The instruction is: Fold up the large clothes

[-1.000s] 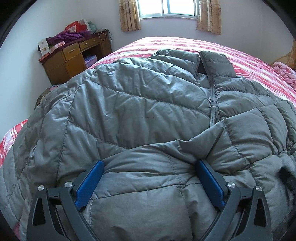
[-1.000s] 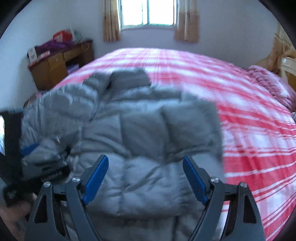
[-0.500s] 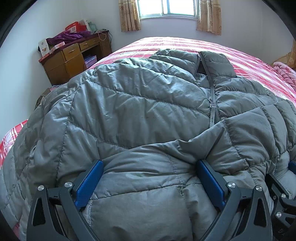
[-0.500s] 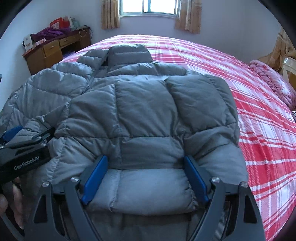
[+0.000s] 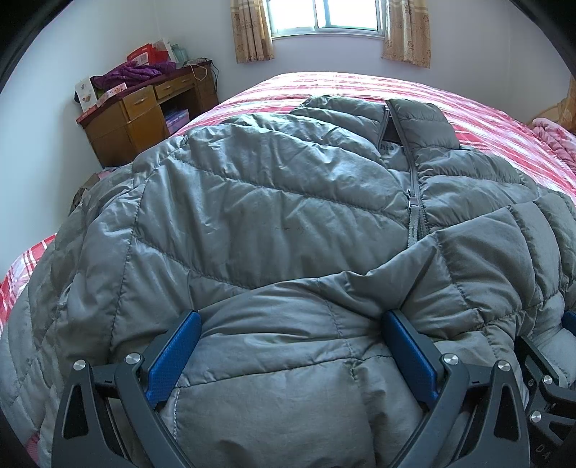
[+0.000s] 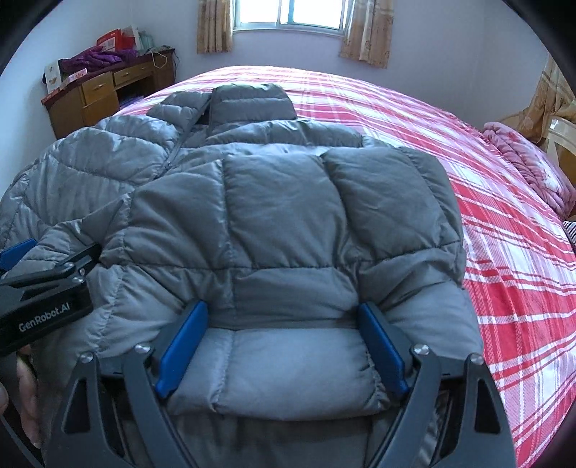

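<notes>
1. Your right hand-held gripper (image 6: 282, 345) stands wide, its blue pads on either side of a puffy folded-over part of the jacket (image 6: 280, 216); the padding fills the gap and touches both pads, but you cannot tell a firm grip from loose contact.
2. Your left hand-held gripper (image 5: 288, 356) is likewise spread wide, with a thick roll of jacket (image 5: 252, 216) between its pads.
3. The two sit close side by side at the near edge of the jacket.
4. The grey jacket lies on the bed (image 6: 504, 252), collar toward the window (image 6: 288, 14), zip partly shut, one side folded inward.
5. A bench (image 5: 144, 118) with clutter stands by the left wall.
</notes>
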Available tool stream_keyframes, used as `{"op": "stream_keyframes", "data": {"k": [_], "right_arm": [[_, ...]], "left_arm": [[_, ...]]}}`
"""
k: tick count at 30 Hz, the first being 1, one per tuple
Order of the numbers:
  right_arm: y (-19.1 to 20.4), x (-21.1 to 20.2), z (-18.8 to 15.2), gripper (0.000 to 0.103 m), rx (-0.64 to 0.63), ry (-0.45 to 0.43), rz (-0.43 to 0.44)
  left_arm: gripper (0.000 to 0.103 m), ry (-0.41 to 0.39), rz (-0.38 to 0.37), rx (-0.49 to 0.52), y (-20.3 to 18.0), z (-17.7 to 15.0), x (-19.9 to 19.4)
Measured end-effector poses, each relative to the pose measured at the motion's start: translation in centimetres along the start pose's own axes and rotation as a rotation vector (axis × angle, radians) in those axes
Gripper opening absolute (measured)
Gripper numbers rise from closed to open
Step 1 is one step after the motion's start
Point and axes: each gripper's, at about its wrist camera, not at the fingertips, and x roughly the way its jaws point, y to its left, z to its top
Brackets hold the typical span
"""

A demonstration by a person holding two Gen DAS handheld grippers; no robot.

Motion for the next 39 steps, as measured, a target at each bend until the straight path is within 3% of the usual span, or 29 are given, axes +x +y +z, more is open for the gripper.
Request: {"op": "stream_keyframes", "data": {"k": [6, 9, 11, 15, 20, 22, 24, 26, 29, 31, 32, 34, 36, 39], "right_arm": [[-0.8, -0.5, 0.4, 0.09, 0.016, 0.027, 0.043], [-1.2, -3.3, 0.0, 0.09, 0.02, 0.007, 0.003], [-1.6, -5.9, -1.1, 0.096, 0.029, -0.027, 0.02], [-0.9, -10.4, -5.0, 0.098, -0.01, -0.058, 0.035], [1.2, -14.4, -9.1, 0.098, -0.072, -0.098, 0.018], [2.0, -15.0, -9.6, 0.098, -0.081, -0.104, -0.007], [2.6, -15.3, -10.0, 0.098, -0.09, -0.108, -0.012], [3.5, -15.4, -10.3, 0.098, -0.105, -0.117, -0.02], [4.4, -15.4, -10.6, 0.098, -0.123, -0.114, -0.019], [4.5, -15.9, -11.2, 0.098, -0.123, -0.118, -0.015], [4.5, -16.0, -11.3, 0.098, -0.126, -0.124, -0.021], [4.4, -16.3, -11.7, 0.098, -0.131, -0.13, -0.039], [3.9, -16.4, -11.9, 0.098, -0.128, -0.133, -0.054], [3.0, -16.5, -12.0, 0.098, -0.109, -0.138, -0.068]], "left_arm": [[0.101, 0.037, -0.002, 0.059, 0.8, 0.9, -1.1], [0.101, -0.023, -0.037, 0.047, 3.8, 1.1, -5.0], [0.101, -0.066, -0.054, 0.007, 7.5, 0.6, -8.0], [0.101, -0.089, 0.062, -0.058, 16.7, -2.0, -11.5], [0.101, -0.054, 0.311, -0.191, 30.0, -7.6, -13.7], [0.101, -0.03, 0.349, -0.239, 33.5, -9.4, -13.7], [0.101, 0.028, 0.34, -0.282, 36.2, -11.2, -12.7], [0.101, 0.071, 0.265, -0.324, 37.5, -12.2, -11.5], [0.1, 0.053, 0.221, -0.327, 37.0, -12.5, -11.0], [0.077, 0.036, 0.16, -0.313, 35.9, -12.2, -10.6], [0.053, 0.05, 0.139, -0.306, 35.6, -11.9, -10.1], [0.044, 0.053, 0.132, -0.293, 34.6, -11.4, -9.6], [0.023, 0.043, 0.132, -0.27, 34.4, -10.7, -9.7], [0.013, 0.02, 0.129, -0.277, 34.8, -9.8, -11.0]]}}
